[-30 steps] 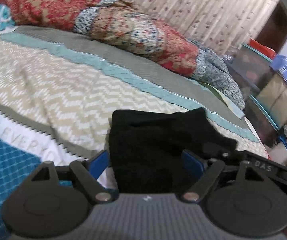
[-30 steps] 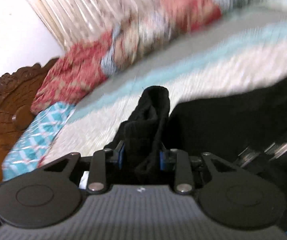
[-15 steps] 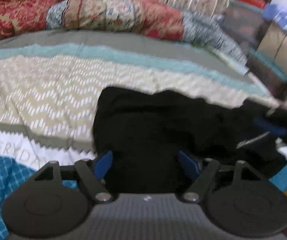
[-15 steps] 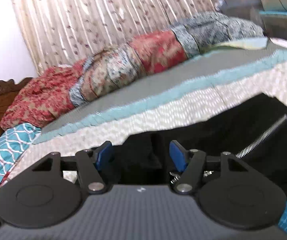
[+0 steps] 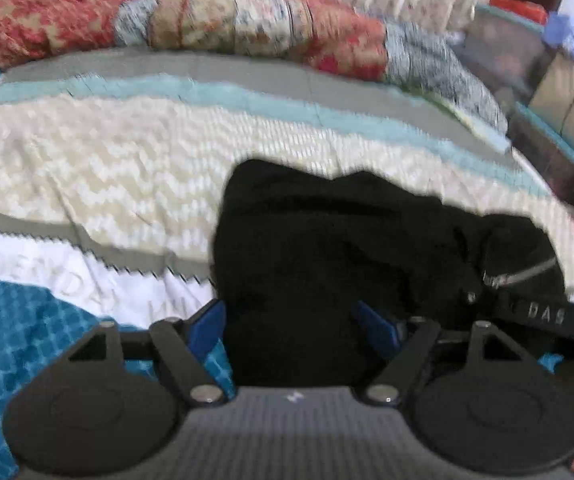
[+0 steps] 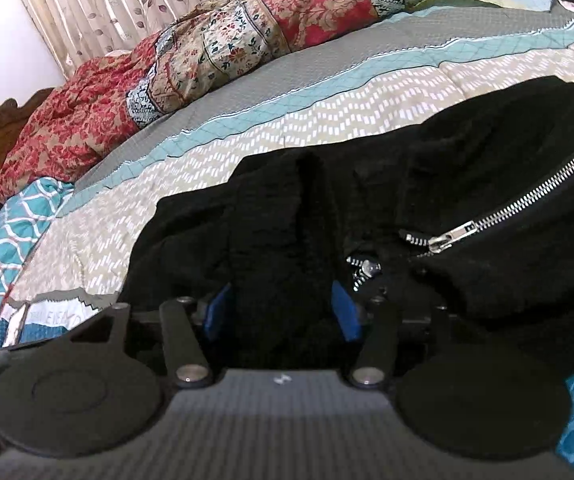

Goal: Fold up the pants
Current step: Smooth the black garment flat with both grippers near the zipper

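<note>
1. My left claw (image 5: 291,326) is spread, its jaws having closed a little; the black fleece pants (image 5: 347,248) on the patterned bed (image 5: 107,168) lie between them.
2. My right claw (image 6: 281,310), lately opened then narrowing, straddles a fold unpinched.
3. Advice: flatten the bundle and square its edges before regripping.

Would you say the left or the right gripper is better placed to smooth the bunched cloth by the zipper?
Probably the right gripper: the zipper and bunched black pants lie just ahead; the left gripper faces flatter cloth.
</note>
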Action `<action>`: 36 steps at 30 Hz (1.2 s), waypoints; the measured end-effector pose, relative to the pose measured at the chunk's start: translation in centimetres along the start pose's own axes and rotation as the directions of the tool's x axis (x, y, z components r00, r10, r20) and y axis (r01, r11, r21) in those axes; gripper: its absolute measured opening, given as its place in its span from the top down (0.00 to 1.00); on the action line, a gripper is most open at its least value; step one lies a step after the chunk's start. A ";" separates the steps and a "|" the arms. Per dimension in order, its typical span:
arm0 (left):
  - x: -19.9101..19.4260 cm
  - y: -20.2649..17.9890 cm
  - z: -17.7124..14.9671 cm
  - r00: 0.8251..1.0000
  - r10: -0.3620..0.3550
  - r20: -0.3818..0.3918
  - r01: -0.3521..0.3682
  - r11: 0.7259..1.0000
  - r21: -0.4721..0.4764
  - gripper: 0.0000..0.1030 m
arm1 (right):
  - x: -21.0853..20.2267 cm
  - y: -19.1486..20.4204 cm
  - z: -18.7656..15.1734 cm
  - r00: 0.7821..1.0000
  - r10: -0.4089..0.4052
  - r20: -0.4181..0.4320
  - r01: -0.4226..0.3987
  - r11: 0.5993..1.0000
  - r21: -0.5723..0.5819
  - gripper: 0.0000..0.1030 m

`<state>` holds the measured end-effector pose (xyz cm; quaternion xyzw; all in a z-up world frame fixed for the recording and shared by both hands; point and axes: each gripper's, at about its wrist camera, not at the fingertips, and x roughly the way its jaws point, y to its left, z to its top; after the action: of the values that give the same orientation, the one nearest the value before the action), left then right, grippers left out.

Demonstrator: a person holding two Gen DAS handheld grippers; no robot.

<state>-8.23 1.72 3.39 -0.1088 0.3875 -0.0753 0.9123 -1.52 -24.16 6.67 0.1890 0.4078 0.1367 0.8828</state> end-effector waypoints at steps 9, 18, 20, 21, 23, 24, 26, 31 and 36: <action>-1.3 -1.6 1.3 0.990 -0.122 0.071 0.122 0.992 0.010 0.28 | -4.3 1.1 -0.2 0.991 0.016 0.130 -0.009 0.999 -0.052 0.42; 2.3 -2.7 -0.8 0.993 -0.086 -0.081 0.092 0.993 0.068 0.29 | -0.8 -1.7 -0.8 0.999 0.014 -0.040 -0.010 0.995 0.098 0.35; 2.1 -2.7 -1.1 0.994 -0.081 -0.078 0.087 0.993 0.076 0.28 | -0.8 -1.2 -0.9 0.999 0.010 -0.039 -0.007 0.997 0.074 0.33; 2.1 -2.8 -1.2 0.994 -0.077 -0.079 0.083 0.993 0.078 0.28 | -0.8 -1.0 -1.1 0.999 0.008 -0.037 -0.005 0.998 0.066 0.32; 2.2 -2.8 -1.3 0.994 -0.072 -0.080 0.078 0.994 0.082 0.28 | -0.8 -0.7 -1.1 0.999 0.005 -0.037 -0.003 0.998 0.060 0.31; 2.3 -2.8 -1.3 0.994 -0.072 -0.081 0.079 0.993 0.083 0.28 | -0.8 -0.6 -1.2 0.999 0.006 -0.037 -0.003 0.998 0.061 0.30; 2.2 -2.8 -1.4 0.994 -0.074 -0.079 0.080 0.993 0.083 0.28 | -0.7 -0.8 -1.1 0.999 0.009 -0.038 -0.007 0.998 0.063 0.30; 2.4 -2.7 -1.4 0.994 -0.079 -0.082 0.085 0.993 0.078 0.27 | -0.6 -1.0 -1.1 0.999 0.010 -0.040 -0.008 0.998 0.057 0.29; 2.4 -2.7 -1.4 0.994 -0.079 -0.080 0.085 0.993 0.080 0.26 | -0.6 -1.1 -1.1 0.999 0.010 -0.042 -0.008 0.999 0.050 0.28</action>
<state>-7.75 -1.62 1.53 -0.0834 0.4138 -0.1328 0.8968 -2.58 -25.14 5.93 0.2099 0.4290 0.1343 0.8683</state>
